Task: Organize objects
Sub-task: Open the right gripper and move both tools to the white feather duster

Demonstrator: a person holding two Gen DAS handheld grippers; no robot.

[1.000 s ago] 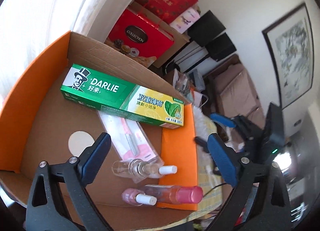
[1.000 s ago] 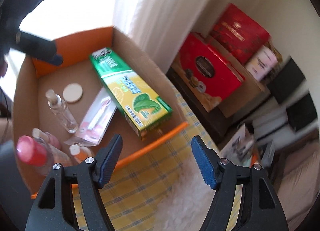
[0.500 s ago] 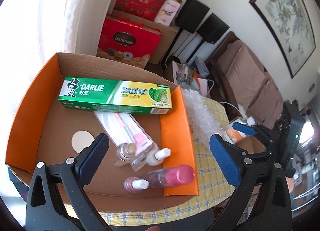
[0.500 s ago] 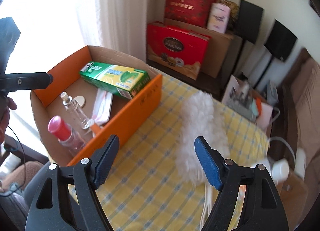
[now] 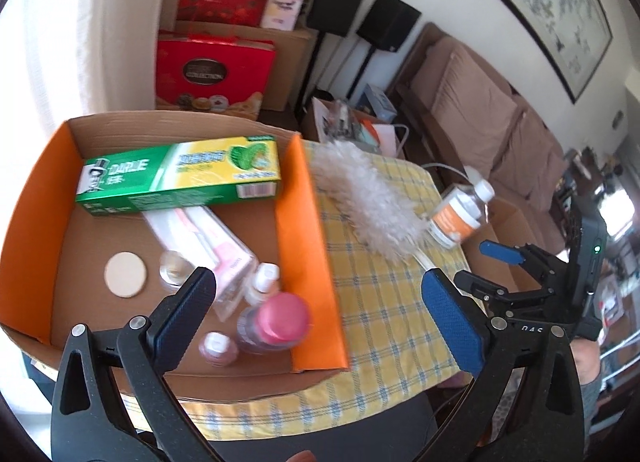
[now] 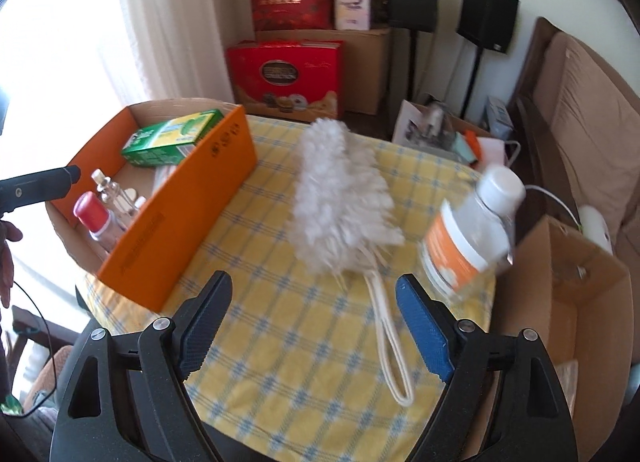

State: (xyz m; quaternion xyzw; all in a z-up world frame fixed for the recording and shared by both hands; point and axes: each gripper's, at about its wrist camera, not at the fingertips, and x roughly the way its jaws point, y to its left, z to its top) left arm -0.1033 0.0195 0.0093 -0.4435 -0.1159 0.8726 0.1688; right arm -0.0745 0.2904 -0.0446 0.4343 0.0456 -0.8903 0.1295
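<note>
An orange cardboard box (image 5: 304, 222) stands on the left of the yellow checked tablecloth (image 6: 280, 342). It holds a green toothpaste carton (image 5: 180, 174), a pink packet (image 5: 208, 238), a pink-capped bottle (image 5: 276, 322), small bottles and a round disc (image 5: 126, 274). A white fluffy duster (image 6: 340, 190) lies mid-table, with an orange-labelled bottle (image 6: 468, 238) to its right. My left gripper (image 5: 318, 294) hangs open above the box's near right corner, empty. My right gripper (image 6: 316, 294) hovers over the cloth near the duster's cord loop; its jaws are opening and hold nothing.
An open brown carton (image 6: 560, 302) sits past the table's right edge. Red gift boxes (image 6: 284, 74), two black speakers (image 6: 486, 18) and a brown sofa (image 6: 580, 122) line the far side. A person's hand (image 6: 6, 254) shows at the left edge.
Both grippers drew back from over the box and swung right. The duster and the orange-labelled bottle came into view. The right jaws spread wider.
</note>
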